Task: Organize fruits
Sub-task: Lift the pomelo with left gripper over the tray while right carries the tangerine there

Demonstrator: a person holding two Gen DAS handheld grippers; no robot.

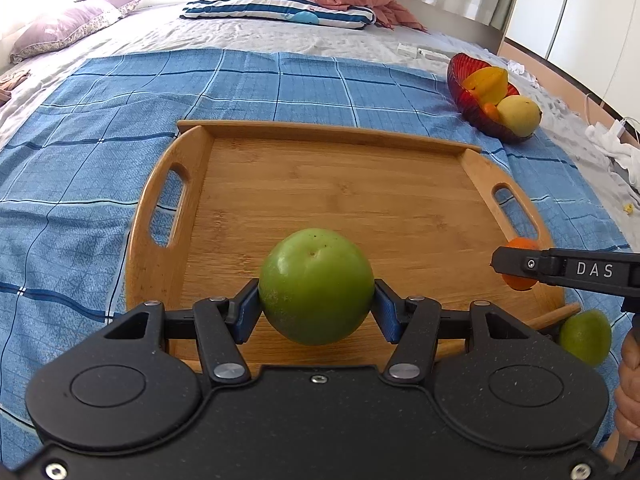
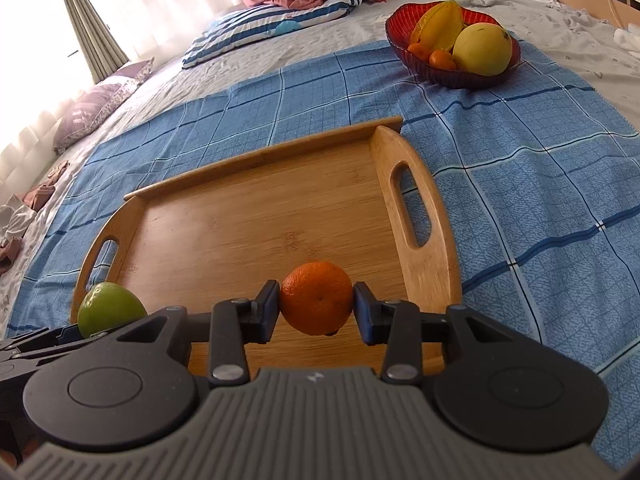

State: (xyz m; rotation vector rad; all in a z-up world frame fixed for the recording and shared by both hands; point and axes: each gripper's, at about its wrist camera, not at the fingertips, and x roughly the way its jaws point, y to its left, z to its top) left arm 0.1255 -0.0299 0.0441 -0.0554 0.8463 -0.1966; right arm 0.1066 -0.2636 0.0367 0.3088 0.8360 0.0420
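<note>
Both grippers carried fruit above the near end of the bare wooden tray (image 1: 340, 184) on the bed. The left gripper (image 1: 316, 308) had its jaws closed on a green fruit (image 1: 316, 286); the right gripper (image 2: 316, 308) pinched an orange (image 2: 316, 298). The step looked like delivery: next, each needed lowering and releasing, well apart. A second green fruit (image 1: 585, 336) lay beside the tray's near corner, possibly touching it. The red bowl (image 2: 400, 20) of fruit sat well clear.

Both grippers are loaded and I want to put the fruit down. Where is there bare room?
The wooden tray floor is bare from its far wall to both handles. The blue checked cloth left of the tray is also free. The red bowl is crowded with fruit, and a second green fruit lies off the tray's near right corner.
</note>
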